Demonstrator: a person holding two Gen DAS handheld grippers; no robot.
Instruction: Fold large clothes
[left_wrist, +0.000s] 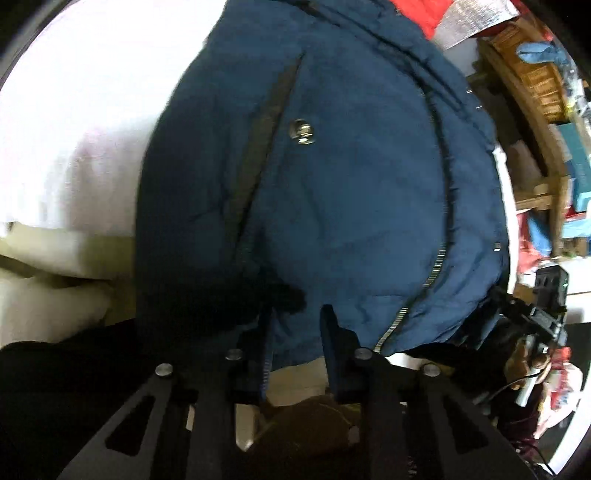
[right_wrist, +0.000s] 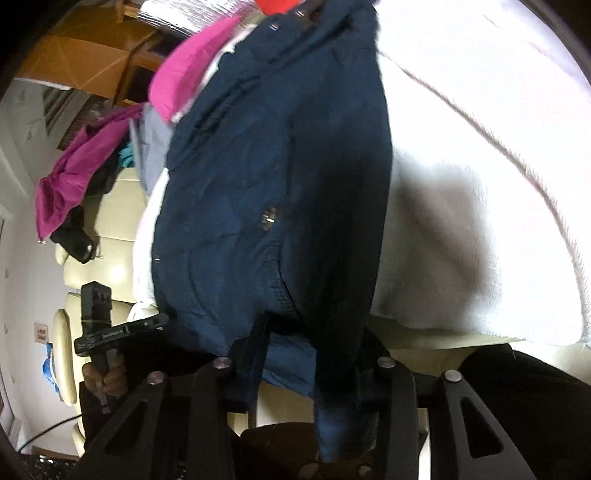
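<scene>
Fingers of your left gripper pinch one navy jacket's hem; your right gripper clamps it too. Two snaps show; its top is cut off.

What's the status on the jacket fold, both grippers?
Left gripper and right gripper each have navy jacket hem between their fingers; full clamp unclear. Jacket lies on white blanket. Pink clothes piled beyond it.
</scene>
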